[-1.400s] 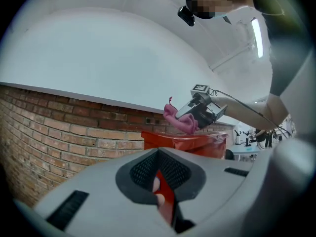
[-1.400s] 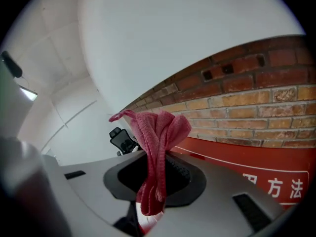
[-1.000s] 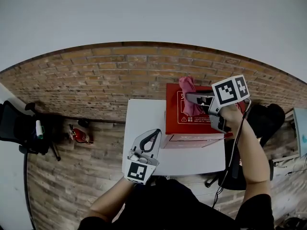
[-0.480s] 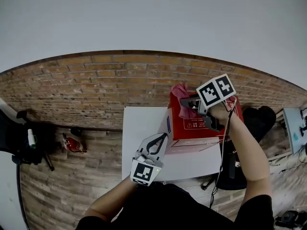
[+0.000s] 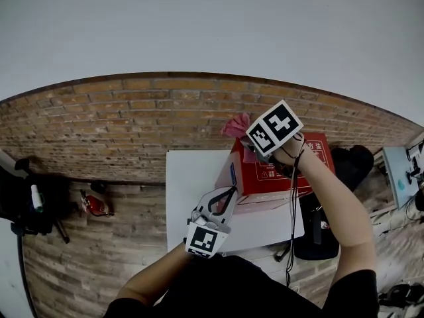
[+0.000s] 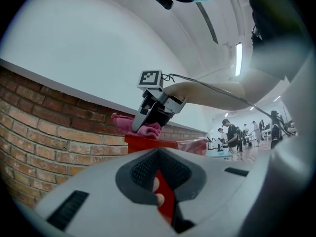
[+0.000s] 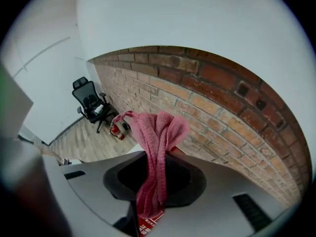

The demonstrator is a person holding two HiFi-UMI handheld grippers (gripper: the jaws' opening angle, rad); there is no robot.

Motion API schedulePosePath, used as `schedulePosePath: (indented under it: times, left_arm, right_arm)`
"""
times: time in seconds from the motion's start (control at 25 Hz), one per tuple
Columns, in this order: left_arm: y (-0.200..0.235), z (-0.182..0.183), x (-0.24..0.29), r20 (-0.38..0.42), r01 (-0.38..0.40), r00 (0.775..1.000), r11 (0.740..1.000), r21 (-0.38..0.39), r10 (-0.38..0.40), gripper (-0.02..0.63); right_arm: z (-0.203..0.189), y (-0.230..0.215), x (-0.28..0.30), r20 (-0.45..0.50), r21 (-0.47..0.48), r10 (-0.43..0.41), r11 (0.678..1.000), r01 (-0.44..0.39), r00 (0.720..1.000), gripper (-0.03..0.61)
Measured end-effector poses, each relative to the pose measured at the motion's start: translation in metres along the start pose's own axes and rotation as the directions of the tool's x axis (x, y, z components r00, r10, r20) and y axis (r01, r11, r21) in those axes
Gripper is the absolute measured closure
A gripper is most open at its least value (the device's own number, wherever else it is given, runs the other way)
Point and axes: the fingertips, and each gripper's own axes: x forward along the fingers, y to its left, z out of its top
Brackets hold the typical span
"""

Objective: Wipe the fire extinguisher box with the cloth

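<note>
Right fingers: my right gripper [image 7: 155,181] is clamped on the pink cloth [image 7: 158,147]. The fabric fills the gap between the fingers, and a bunched tail stands up past the tips.
Left fingers: my left gripper [image 6: 160,181] has its fingers drawn narrow, almost together. A sliver of red box shows in the slit between them. I cannot tell whether they nip an edge or only rest against it.
Cloth against box: the cloth sits at the far-left corner of the top of the fire extinguisher box [image 5: 285,171], the corner nearest the brick wall [image 5: 132,111]. From the left gripper view it appears to lie on the top edge there.
Which way the work lies: nearly all of the unwiped top runs from the right fingers toward my right and back toward me.
Box long axis: it runs left to right along the wall, so I judge that a stroke along that line covers most of the top.
Nearer hand: the right is already on the top. The left sits low at the near-left corner, well placed to brace the box.
Where the box stands: on the white table [image 5: 192,177], toward its right side, with its back close to the wall.
Further out: a small red extinguisher [image 5: 93,205] stands on the floor to my left, well apart.
</note>
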Motion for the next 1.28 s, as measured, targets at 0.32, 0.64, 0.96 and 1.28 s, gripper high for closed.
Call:
schedulePosePath:
  times: [0.32, 0.64, 0.96, 1.28]
  left_arm:
    - [0.002, -0.001, 0.004, -0.002, 0.022, 1.0, 1.0, -0.012, -0.022, 0.58]
    - [0.002, -0.003, 0.006, -0.001, 0.025, 1.0, 1.0, -0.011, -0.025, 0.58]
    - [0.001, -0.005, 0.005, -0.013, 0.025, 1.0, 1.0, -0.001, -0.025, 0.58]
    - [-0.001, -0.001, 0.007, 0.006, 0.019, 1.0, 1.0, -0.024, -0.019, 0.58]
  right_arm:
    - [0.002, 0.003, 0.004, -0.069, -0.158, -0.104, 0.983, 0.092, 0.992, 0.479]
    - [-0.001, -0.001, 0.003, -0.082, -0.161, -0.092, 0.984, 0.078, 0.992, 0.479]
    - [-0.008, -0.007, 0.001, -0.098, -0.164, -0.087, 0.984, 0.07, 0.991, 0.479]
    - [-0.017, -0.016, -0.003, -0.097, -0.138, -0.075, 0.989, 0.061, 0.993, 0.479]
